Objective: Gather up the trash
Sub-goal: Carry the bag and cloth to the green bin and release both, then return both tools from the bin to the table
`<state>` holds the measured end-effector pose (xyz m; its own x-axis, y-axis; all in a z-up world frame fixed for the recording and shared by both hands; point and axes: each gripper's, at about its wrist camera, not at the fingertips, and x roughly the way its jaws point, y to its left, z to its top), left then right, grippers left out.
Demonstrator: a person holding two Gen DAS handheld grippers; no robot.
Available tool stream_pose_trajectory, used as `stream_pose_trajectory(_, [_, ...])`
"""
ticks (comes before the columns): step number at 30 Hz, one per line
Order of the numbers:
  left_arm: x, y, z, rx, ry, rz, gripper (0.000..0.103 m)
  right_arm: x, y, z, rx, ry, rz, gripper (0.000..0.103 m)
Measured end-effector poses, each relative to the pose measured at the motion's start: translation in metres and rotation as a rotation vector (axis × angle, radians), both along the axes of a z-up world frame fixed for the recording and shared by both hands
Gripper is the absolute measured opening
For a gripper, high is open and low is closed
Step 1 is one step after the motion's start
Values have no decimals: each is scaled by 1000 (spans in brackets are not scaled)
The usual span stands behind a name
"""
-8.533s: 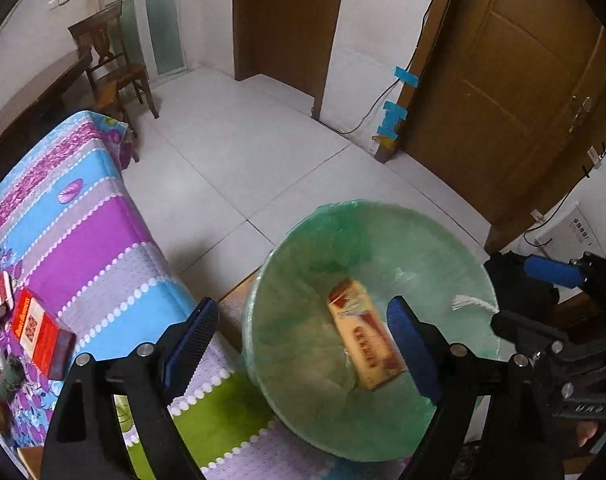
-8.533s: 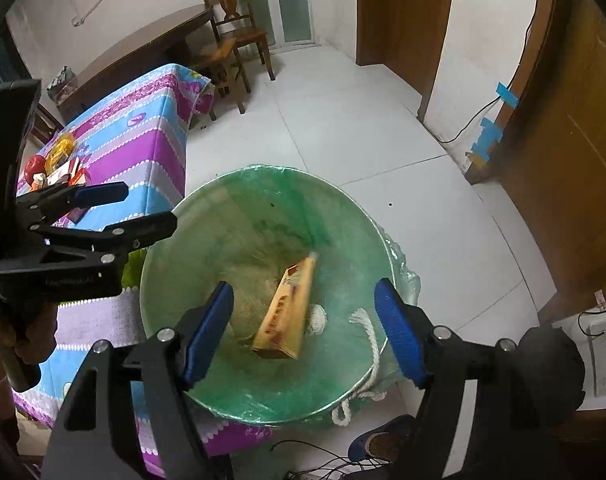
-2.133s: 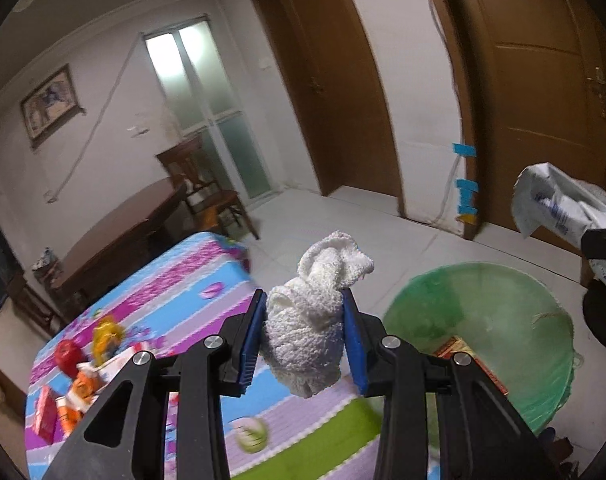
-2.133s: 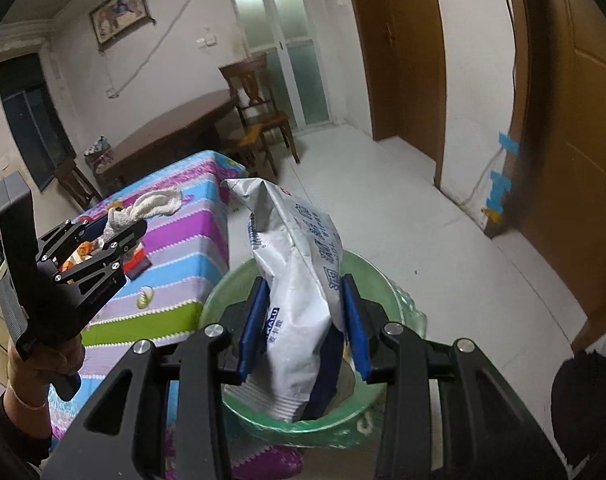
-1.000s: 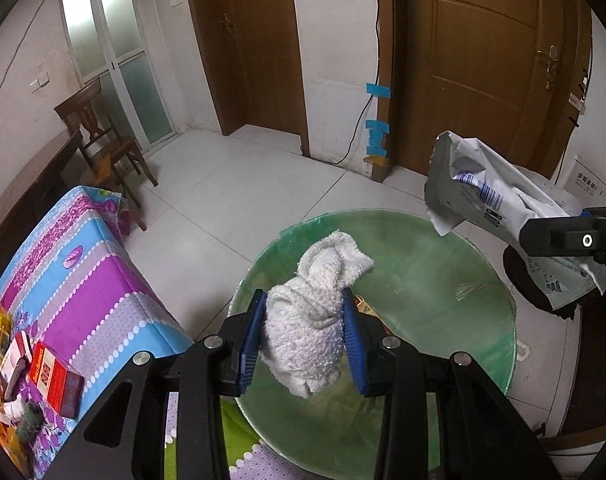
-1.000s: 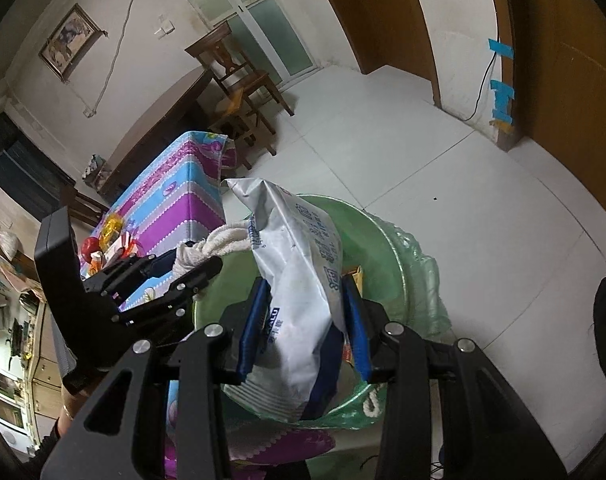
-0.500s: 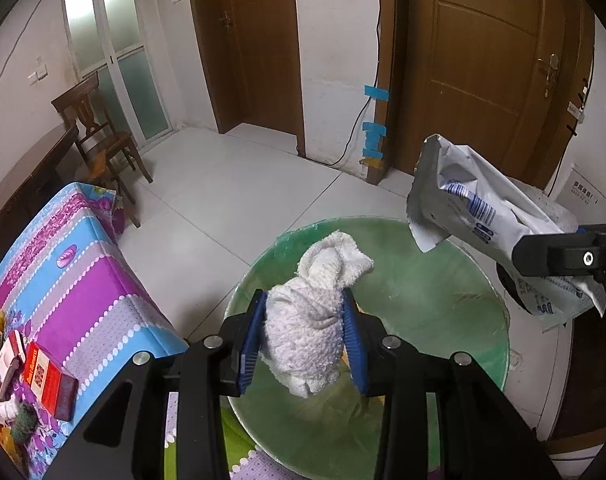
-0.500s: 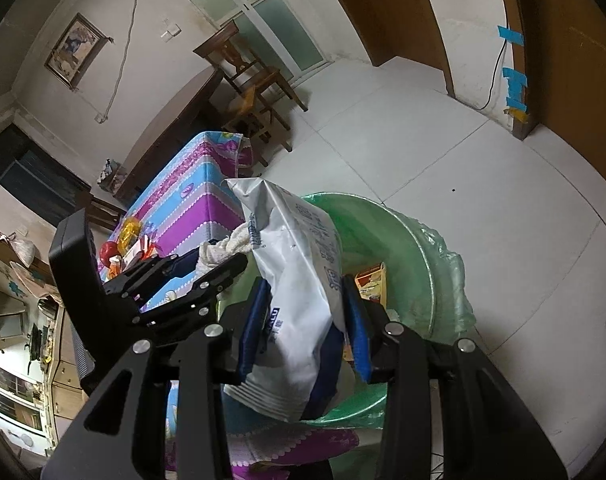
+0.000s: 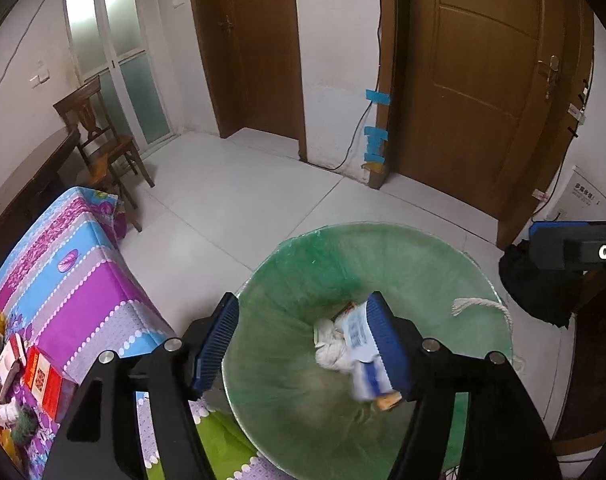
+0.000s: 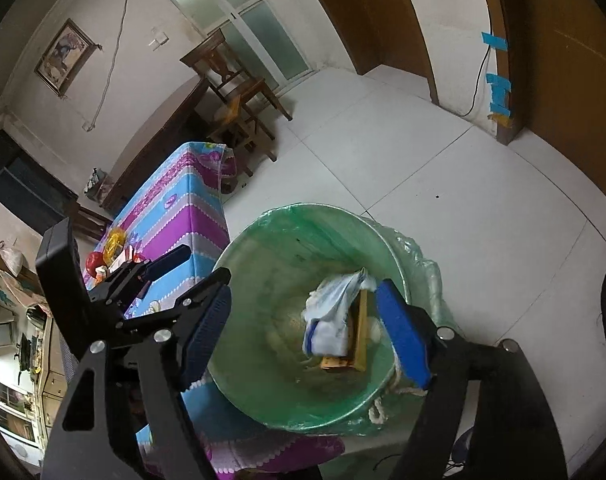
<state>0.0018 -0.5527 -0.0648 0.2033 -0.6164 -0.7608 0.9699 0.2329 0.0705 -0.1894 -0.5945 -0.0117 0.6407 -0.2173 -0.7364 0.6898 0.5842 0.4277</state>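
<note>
A bin lined with a green bag [image 9: 383,229] [image 10: 291,216] stands below both grippers. At its bottom lie a white towel [image 9: 329,346], a white and blue plastic bag [image 9: 361,334] [image 10: 335,320], still blurred, and an orange carton [image 10: 361,330]. My left gripper [image 9: 303,346] hangs over the bin, its jaws opening with nothing between the blue pads. My right gripper [image 10: 305,334] is over the bin too, jaws opening and empty. From the right wrist view the left gripper [image 10: 183,276] shows at the bin's left rim. The right gripper's fingertip [image 9: 571,244] shows at the right of the left wrist view.
A table with a striped purple and blue cloth [image 9: 83,280] [image 10: 183,216] touches the bin's left side and carries a red box [image 9: 43,380] and several small items. A wooden chair [image 9: 103,140] and brown doors [image 9: 483,80] stand farther off on the white tiled floor [image 9: 243,200].
Both grippers have opened. The towel has left the left gripper and the plastic bag the right one, and both now lie in the bin.
</note>
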Motion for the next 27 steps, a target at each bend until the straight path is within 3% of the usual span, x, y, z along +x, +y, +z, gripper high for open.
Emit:
stream_pose_trajectory(8, [-3, 8, 0, -5, -49, 17, 67, 1, 9, 0, -39, 11, -13, 72])
stream_pose_trajectory(11, [-2, 11, 4, -13, -58, 30, 67, 1, 15, 6, -101, 6, -38, 72])
stream_pose_trajectory(17, [2, 35, 21, -79, -109, 104, 67, 1, 52, 33, -416, 8, -95, 72])
stream_pose_trajectory(20, [9, 57, 30, -128, -123, 166, 72, -1, 75, 44, -544, -57, -117, 73])
stream_pose_trajectory(22, [16, 77, 36, -163, -166, 228, 74, -4, 89, 48, -627, -108, -139, 81])
stream_pose_trajectory(27, [40, 125, 44, -200, -185, 345, 79, 3, 123, 47, -789, -230, -156, 86])
